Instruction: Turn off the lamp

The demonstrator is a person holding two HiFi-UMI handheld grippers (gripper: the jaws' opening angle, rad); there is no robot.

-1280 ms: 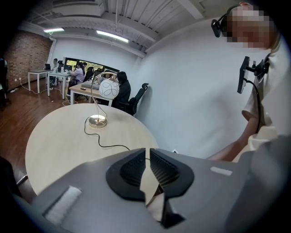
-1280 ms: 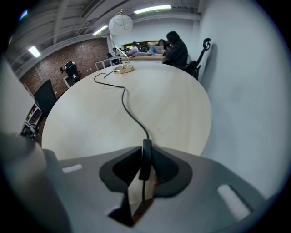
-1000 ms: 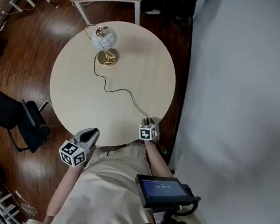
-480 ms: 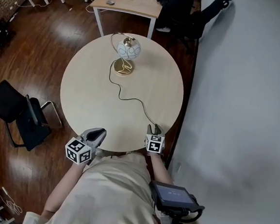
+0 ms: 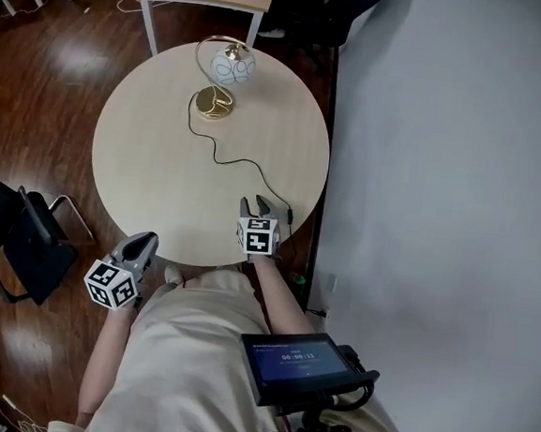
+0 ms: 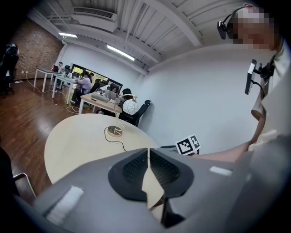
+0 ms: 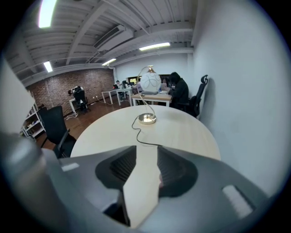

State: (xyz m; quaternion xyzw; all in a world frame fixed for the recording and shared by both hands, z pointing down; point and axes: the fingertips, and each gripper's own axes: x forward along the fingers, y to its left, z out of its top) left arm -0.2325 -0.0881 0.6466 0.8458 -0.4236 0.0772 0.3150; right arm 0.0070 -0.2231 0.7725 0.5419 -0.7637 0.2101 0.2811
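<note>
Small table lamp (image 5: 229, 70): a white patterned globe shade (image 5: 235, 64) hangs from a thin curved brass arm over a round brass base (image 5: 214, 103). It stands upright at the far edge of the round pale-wood desk (image 5: 148, 162), a little right of the middle. I cannot tell whether it is lit; the room is bright.

A thin black cord (image 5: 238, 161) leaves the brass base and snakes across the desk top toward the near right edge. No switch can be made out on base or cord; it is too small to tell.

Handling, as judged:
- The globe shade looks like glass: fragile and slick, not a place to take hold.
- The arm is slender and carries the globe off to one side, so the lamp is probably top-heavy. A push would likely tip it or skid it on the smooth desk.
- The base looks weighted and stiff, the best spot to steady.
- The cord is limp and light, and a tug would drag the lamp.
- A switch wants a small square press, with the base held if need be.

Right gripper (image 5: 255, 204): over the near right edge of the desk, just beside the cord's near end, aimed at the lamp but well apart from it. Its fingers have just been closing a little. They stand apart with nothing between them.

Left gripper (image 5: 143, 241): off the near left edge, over the wooden floor (image 5: 57, 69). Its fingers meet at the tips and hold nothing.

A black chair (image 5: 23, 245) stands left of the desk.
</note>
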